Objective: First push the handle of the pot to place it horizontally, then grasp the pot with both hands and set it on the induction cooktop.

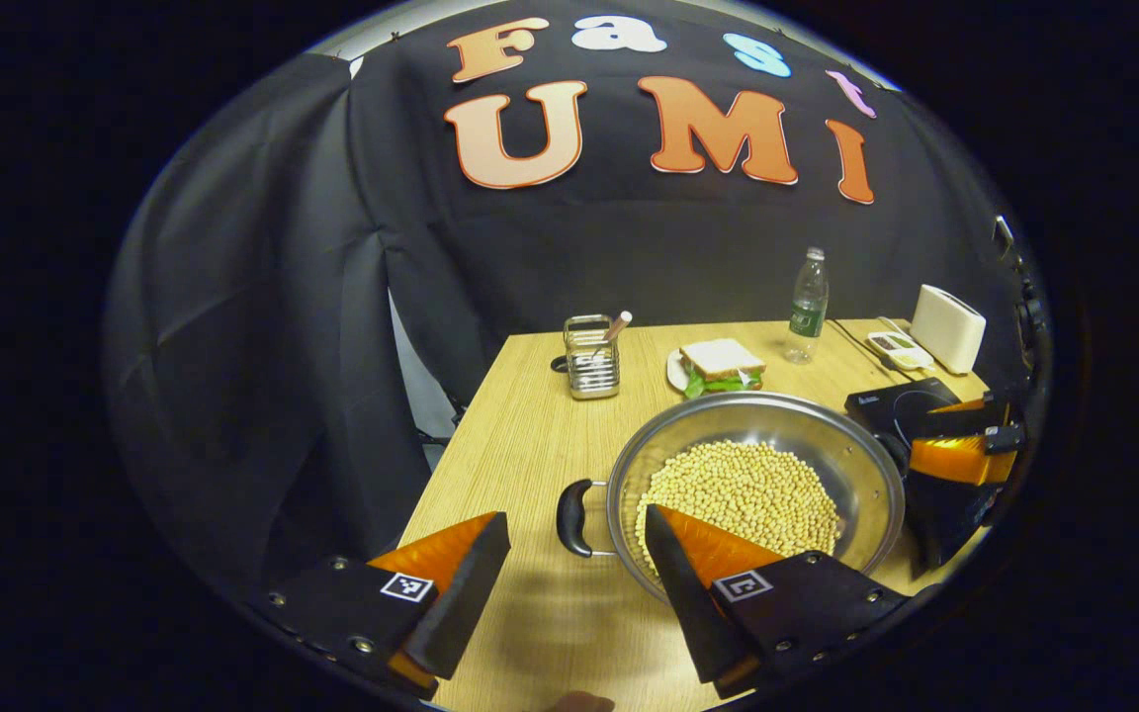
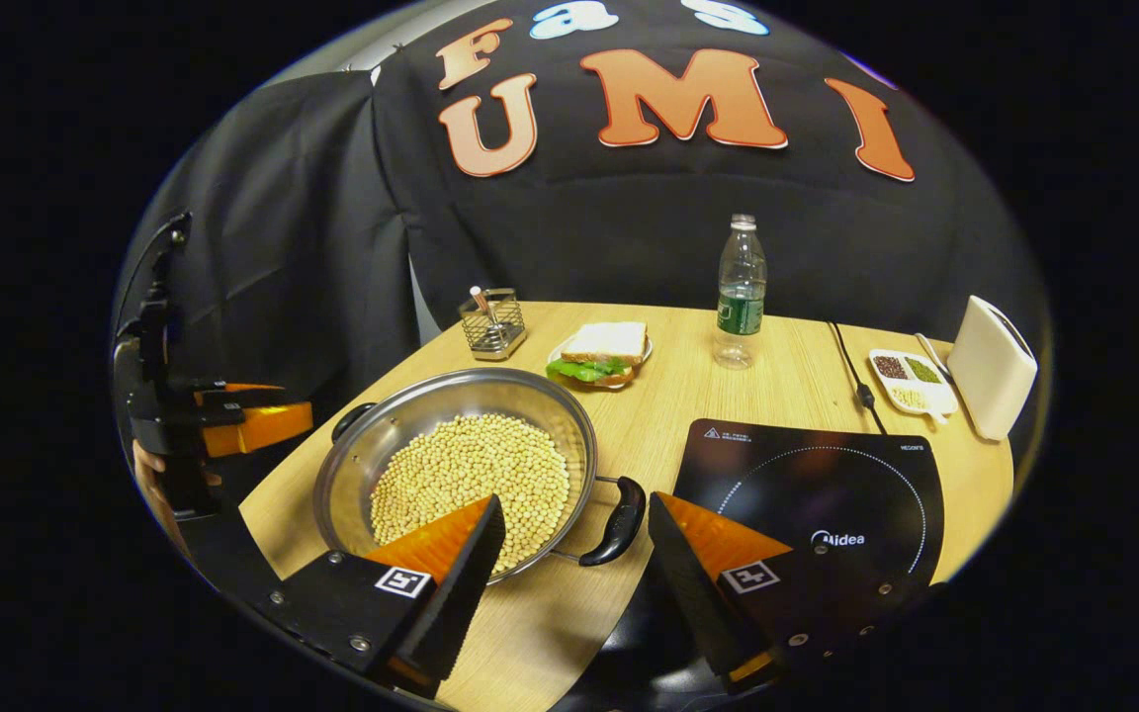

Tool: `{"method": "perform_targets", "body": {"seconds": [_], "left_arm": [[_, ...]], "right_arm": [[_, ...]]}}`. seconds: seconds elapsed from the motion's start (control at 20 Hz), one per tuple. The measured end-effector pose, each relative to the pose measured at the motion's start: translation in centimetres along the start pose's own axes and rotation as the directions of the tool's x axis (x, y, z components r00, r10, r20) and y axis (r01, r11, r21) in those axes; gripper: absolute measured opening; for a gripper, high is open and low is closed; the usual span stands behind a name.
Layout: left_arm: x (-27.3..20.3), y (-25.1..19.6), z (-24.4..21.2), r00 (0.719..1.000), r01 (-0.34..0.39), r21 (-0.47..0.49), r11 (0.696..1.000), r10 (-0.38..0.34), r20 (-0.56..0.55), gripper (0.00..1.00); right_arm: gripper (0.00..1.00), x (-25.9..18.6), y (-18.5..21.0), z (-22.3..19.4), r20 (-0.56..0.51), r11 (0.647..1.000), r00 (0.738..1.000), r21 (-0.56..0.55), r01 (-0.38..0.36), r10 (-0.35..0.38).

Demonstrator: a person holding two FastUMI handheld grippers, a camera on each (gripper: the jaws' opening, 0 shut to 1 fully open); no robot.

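The pot sits on the wooden bench, full of little yellow beans. It has two black handles, one on each side. They line up across the bench from side to side, so I think the pushing step is done and the two-handed grab comes next.

In the left gripper view, the left gripper has its fingers wide apart and holds nothing. The pot's left handle lies in the gap between them, a bit ahead of the tips. The handle runs crosswise to the way the fingers point. One finger shows in front of the pot's near rim; I cannot tell if it touches.

In the right gripper view, the right gripper is also wide apart and empty. The pot's right handle lies in its gap, close to the tips and a little toward the right-side finger. It tilts a bit.

So each gripper is near its own handle. Both seem about as close. Each one needs a short push forward, then a squeeze.

The induction cooktop lies flat on the bench just to the right of the pot, near the right handle. The pot is not on it yet. The lift will have to go to the right, and the beans could spill if the pot tips.
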State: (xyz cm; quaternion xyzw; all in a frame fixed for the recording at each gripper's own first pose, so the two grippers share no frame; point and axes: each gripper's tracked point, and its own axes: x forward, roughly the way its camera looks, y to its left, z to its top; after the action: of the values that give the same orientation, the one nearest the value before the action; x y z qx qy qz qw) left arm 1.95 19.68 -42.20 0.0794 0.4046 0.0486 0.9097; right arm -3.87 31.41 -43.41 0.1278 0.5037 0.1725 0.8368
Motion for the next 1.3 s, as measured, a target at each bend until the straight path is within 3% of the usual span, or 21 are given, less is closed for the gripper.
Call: {"method": "perform_targets", "body": {"seconds": [0.15,0.4,0.65,0.95,1.0,1.05,1.1,1.3], "left_arm": [[1.3,-0.4,-0.4,0.997,0.031,-0.039,0.999,-0.034,-0.063,0.87],[4.6,-0.6,-3.0,0.982,0.037,-0.074,0.997,-0.05,-0.183,0.88],[6.5,-0.4,-4.5,0.973,0.029,-0.099,0.995,-0.051,-0.223,0.88],[8.1,-0.3,-5.9,0.969,0.023,-0.114,0.993,-0.05,-0.243,0.88],[8.3,-0.5,-6.1,0.967,0.026,-0.116,0.993,-0.055,-0.249,0.88],[8.6,-0.6,-6.4,0.966,0.028,-0.115,0.993,-0.056,-0.252,0.88],[9.0,-0.6,-6.6,0.966,0.026,-0.113,0.993,-0.055,-0.254,0.88],[9.6,-1.3,-7.5,0.965,0.032,-0.105,0.994,-0.058,-0.257,0.88]], "right_arm": [[0.9,1.4,0.6,-0.1,-0.041,0.998,0.999,0.063,-0.008,0.01],[0.86,2.9,-0.2,-1.1,-0.101,0.995,0.994,0.088,0.039,-0.03],[0.79,3.9,-0.8,-1.2,-0.124,0.99,0.99,0.112,0.084,-0.07],[0.78,5.6,-0.4,-2.8,-0.191,0.984,0.977,0.128,0.121,-0.095],[0.7,5.7,-0.5,-3.0,-0.202,0.985,0.974,0.119,0.128,-0.102],[0.77,5.9,-0.4,-2.9,-0.197,0.985,0.974,0.107,0.136,-0.113],[0.78,6.0,-0.8,-3.0,-0.197,0.983,0.971,0.09,0.157,-0.137],[0.69,6.6,-0.7,-3.3,-0.211,0.982,0.966,0.089,0.168,-0.146]]}}
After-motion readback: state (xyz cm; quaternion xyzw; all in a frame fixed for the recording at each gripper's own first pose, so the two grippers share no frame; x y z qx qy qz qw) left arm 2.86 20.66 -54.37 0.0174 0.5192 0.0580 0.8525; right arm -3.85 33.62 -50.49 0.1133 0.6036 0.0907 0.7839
